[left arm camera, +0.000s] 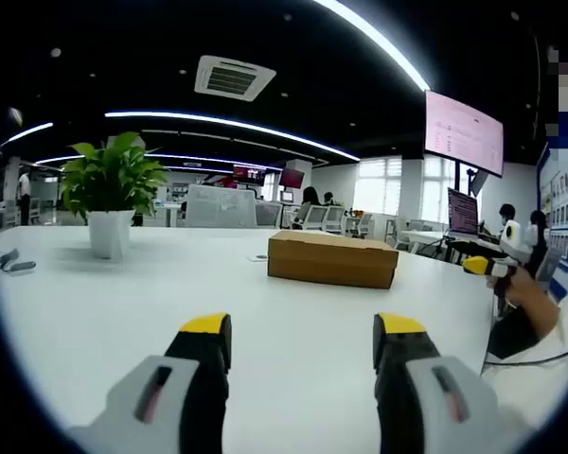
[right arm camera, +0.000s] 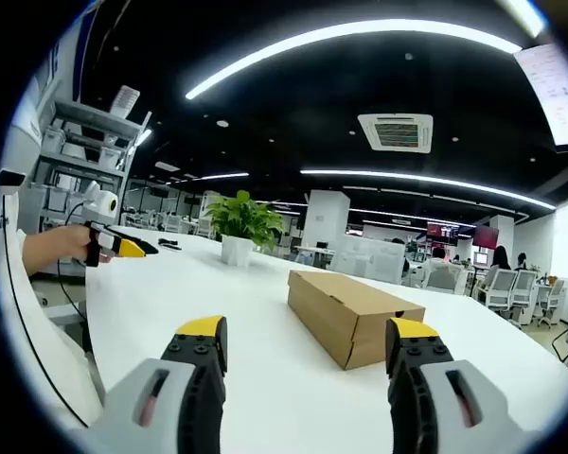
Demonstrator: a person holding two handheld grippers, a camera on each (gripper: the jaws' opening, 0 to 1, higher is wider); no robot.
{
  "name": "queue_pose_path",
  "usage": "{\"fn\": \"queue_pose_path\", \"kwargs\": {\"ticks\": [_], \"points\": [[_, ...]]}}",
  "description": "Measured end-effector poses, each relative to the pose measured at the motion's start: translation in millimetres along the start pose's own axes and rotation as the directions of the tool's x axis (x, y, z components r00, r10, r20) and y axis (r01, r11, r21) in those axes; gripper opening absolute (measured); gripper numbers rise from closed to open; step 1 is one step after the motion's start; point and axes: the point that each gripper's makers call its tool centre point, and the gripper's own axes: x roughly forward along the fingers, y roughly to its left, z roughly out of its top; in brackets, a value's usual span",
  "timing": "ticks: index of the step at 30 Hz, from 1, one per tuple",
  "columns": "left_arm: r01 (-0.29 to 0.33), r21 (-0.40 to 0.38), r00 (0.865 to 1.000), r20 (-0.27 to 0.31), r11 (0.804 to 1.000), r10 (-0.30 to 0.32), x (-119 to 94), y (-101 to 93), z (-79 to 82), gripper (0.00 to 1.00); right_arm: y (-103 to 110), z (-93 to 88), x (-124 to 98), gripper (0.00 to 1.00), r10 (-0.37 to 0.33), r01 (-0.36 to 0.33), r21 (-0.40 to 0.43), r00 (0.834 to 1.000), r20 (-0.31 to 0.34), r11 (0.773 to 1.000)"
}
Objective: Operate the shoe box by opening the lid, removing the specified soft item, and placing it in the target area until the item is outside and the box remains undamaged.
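I find the cardboard shoe box (left arm camera: pixel 332 258) lid-closed at mid-table (left arm camera: pixel 123 312) beyond the potted plant (left arm camera: pixel 111 194), my left gripper (left arm camera: pixel 303 342) and right gripper (right arm camera: pixel 308 347) both spread, empty and well short, so every step remains.

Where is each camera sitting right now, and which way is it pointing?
Left gripper view: rides the left gripper, low over the white table, facing the closed shoe box; the right gripper and hand enter at right.
Right gripper view: rides the right gripper, facing the box's corner; the left gripper enters at left.
Shared: box, potted plant, table.
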Motion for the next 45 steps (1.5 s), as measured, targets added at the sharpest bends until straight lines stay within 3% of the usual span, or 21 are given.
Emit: {"fn": "queue_pose_path", "kwargs": {"ticks": [9,20,22,24,26,34,40,43,45], "points": [[0.013,0.024,1.0,-0.014,1.0,-0.013,2.0,-3.3,-0.9,0.63,-2.2,1.8,0.1,0.69,-0.002,0.002,0.008,1.0,0.006,1.0],[0.028,0.028,1.0,-0.001,0.999,-0.028,12.8,-4.3,8.2,0.62,-27.6,8.8,-2.4,0.69,-0.063,0.061,0.073,0.998,0.03,0.995],[0.034,0.002,0.999,-0.008,0.999,-0.034,13.6,-3.2,8.9,0.6,-29.7,10.1,-2.6,0.7,-0.068,0.065,0.077,0.997,0.036,0.995],[0.026,-0.025,0.999,0.022,0.999,-0.025,14.3,-0.4,13.3,0.62,-29.9,10.7,-2.2,0.71,-0.067,0.063,0.082,0.997,0.039,0.995],[0.018,-0.045,0.999,0.031,0.999,-0.016,14.4,2.0,14.4,0.66,-29.7,10.6,-1.7,0.73,-0.067,0.063,0.08,0.997,0.039,0.995],[0.018,-0.039,1.0,0.016,0.999,-0.018,17.0,3.5,9.6,0.66,-28.9,10.1,2.9,0.78,-0.068,0.065,0.082,0.997,0.033,0.994],[0.016,-0.013,1.0,0.015,1.0,-0.015,21.7,6.7,12.4,0.67,-29.9,12.3,6.8,0.76,-0.065,0.063,0.059,0.997,0.031,0.996],[0.018,-0.002,1.0,0.008,1.0,-0.018,23.5,8.3,12.6,0.67,-32.1,5.0,8.5,0.74,-0.08,0.081,0.02,0.997,-0.015,0.997],[0.023,0.003,1.0,0.005,1.0,-0.023,24.7,8.7,12.6,0.68,-31.1,7.6,8.4,0.74,-0.078,0.078,0.025,0.997,0.001,0.997]]}}
